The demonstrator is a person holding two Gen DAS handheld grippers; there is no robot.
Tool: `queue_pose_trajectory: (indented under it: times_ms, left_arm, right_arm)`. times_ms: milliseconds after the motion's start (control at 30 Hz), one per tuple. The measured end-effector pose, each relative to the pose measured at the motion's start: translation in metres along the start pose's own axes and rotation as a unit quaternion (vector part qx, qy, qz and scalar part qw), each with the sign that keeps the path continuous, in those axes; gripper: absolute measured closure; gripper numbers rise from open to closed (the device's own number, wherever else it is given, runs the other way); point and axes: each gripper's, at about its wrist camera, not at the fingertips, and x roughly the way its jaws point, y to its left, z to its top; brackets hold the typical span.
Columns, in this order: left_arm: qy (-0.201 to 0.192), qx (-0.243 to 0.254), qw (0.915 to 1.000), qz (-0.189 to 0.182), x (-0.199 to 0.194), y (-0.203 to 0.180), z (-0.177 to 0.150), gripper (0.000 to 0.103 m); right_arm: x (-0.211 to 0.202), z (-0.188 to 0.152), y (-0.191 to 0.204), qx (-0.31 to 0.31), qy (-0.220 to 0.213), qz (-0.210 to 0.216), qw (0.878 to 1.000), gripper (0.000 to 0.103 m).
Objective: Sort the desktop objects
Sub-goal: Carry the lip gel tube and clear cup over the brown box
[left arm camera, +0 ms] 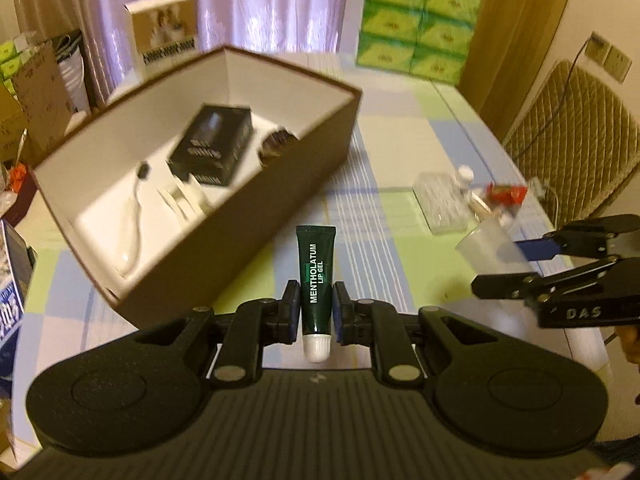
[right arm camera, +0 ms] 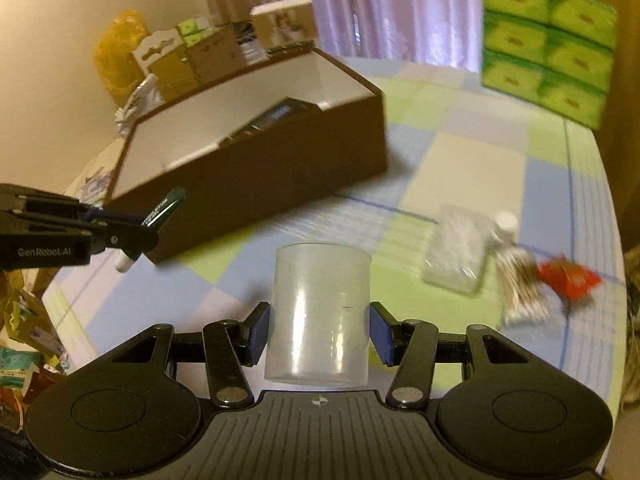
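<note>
The lip gel tube [left arm camera: 317, 280] is pinched between the pads of the left gripper [left arm camera: 316, 312], cap toward the camera, lifted off the table [left arm camera: 400, 128] and just short of the brown box [left arm camera: 248, 216], which lies at about 10 o'clock from it in the left wrist view. The right gripper [right arm camera: 318, 332] is clamped on a clear plastic cup [right arm camera: 318, 316], upright and also in the air, with the box at about 11 o'clock in the right wrist view. Inside the box already lie a black carton [left arm camera: 212, 144], a white handled tool [left arm camera: 132, 224], some white pieces [left arm camera: 186, 200] and a dark round item [left arm camera: 278, 144] too blurred to name. So sorting looks partly done, judging by that. Still loose on the table at roughly 2 o'clock from the tube are a clear packet [left arm camera: 440, 200], a small white-capped bottle [left arm camera: 465, 174], a bundle of sticks [right arm camera: 520, 292] and a red wrapper [left arm camera: 506, 194]. Those four, plus the two held things, appear left to be boxed.
</note>
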Motion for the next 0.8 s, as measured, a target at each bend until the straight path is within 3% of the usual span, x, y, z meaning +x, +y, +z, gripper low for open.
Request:
queue_pose_trajectory:
  times_ms: [400,600,800]
  left_arm:
    - [-0.055,-0.015,0.9982,0.020,-0.036,0.081,0.039,0.090]
    - [-0.056,-0.020,0.9975,0.038,-0.023,0.128,0.064,0.090]
    - [-0.033,-0.030,0.9978,0.049,0.009,0.178,0.086,0.090]
  right_arm:
    - [0.027,0.076,0.070,-0.059,-0.046,0.048,0.996,0.054]
    - [0.061,0.120,0.103,-0.076,-0.051,0.063,0.994,0.054]
    - [0.113,0.154,0.134,-0.084,-0.034,0.051,0.995,0.054]
